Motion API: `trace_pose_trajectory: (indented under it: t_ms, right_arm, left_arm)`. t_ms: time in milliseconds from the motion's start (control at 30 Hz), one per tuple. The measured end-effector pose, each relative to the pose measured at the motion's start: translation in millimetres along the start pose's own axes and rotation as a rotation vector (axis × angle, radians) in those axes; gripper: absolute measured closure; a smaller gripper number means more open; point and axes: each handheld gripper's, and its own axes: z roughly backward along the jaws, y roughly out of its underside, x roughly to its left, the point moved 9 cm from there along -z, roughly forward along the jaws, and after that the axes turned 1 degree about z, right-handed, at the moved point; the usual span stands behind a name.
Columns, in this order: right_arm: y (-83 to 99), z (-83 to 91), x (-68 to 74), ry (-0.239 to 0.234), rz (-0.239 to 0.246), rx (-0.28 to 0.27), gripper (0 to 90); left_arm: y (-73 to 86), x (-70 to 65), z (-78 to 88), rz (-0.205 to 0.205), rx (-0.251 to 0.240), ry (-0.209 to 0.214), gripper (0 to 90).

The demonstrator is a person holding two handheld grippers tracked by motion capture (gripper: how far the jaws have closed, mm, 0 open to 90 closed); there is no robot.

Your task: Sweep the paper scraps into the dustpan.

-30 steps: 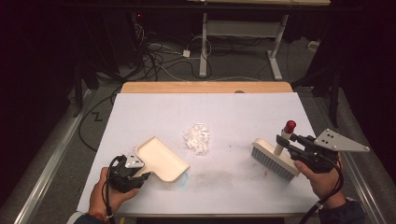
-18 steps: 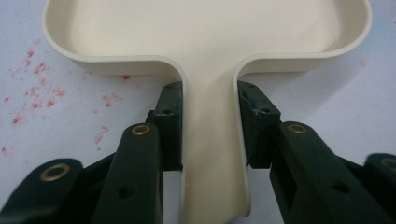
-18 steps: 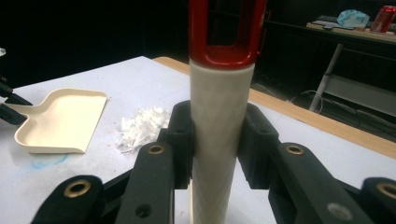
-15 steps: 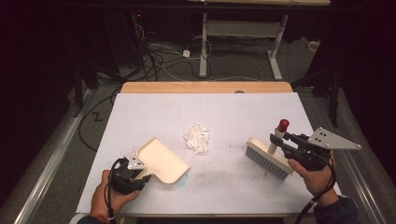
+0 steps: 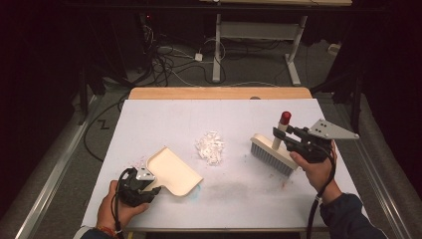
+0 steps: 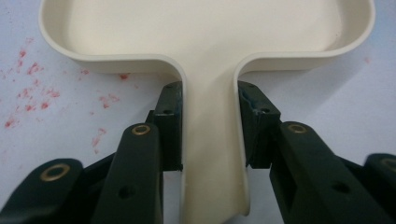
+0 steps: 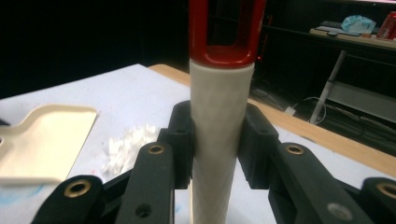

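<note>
Two tools held: left tongs [image 5: 149, 180] clamp the dustpan [image 5: 174, 169] handle; right tongs [image 5: 288, 139] clamp the brush [image 5: 272, 154] handle.
Paper scraps [image 5: 210, 148]: one pile on the desk [image 5: 164, 114], unswept.
Dustpan: near the pile, mouth toward it, empty.
Brush: opposite side of the pile, apart from it.
Remaining: sweep the pile into the dustpan.

Between your right gripper [image 5: 282, 140] and the heap of white scraps [image 5: 210, 148] the worktop [image 5: 164, 117] lies bare, so the brush [image 5: 272, 155] it carries has a free lane toward them. Beyond the scraps the cream dustpan [image 5: 175, 171] blocks that line, its open mouth just short of the heap, with your left gripper [image 5: 149, 183] clamped on its handle. Ahead of both grippers, the far half of the worktop is open up to the wooden edge strip [image 5: 219, 93].
</note>
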Motion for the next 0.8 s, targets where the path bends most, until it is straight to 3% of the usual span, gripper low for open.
trace_pose_trajectory:
  t_ms: [100,133,333,567,800]
  right_arm:
    - [-5.8,-12.6,-4.1,0.009,0.002,-0.002,69.9]
    - [-11.2,-27.4,-9.1,0.027,0.006,-0.005,69.9]
    - [-12.5,-72.7,-13.5,0.039,0.003,0.042,69.9]
    - [-20.9,-98.2,-16.4,0.056,-0.040,0.039,69.9]
    - [-34.2,-131.2,-9.7,0.084,0.027,0.049,69.9]
  left_arm:
    - [0.3,-0.2,-0.4,0.001,0.002,-0.001,63.6]
    - [0.4,-0.4,-0.5,0.004,0.003,0.001,63.6]
    - [1.0,-2.0,-0.5,0.005,0.003,-0.005,63.6]
    - [1.8,-4.0,-2.3,0.005,0.008,0.002,63.6]
    - [2.4,-2.8,-5.0,-0.002,0.017,0.006,63.6]
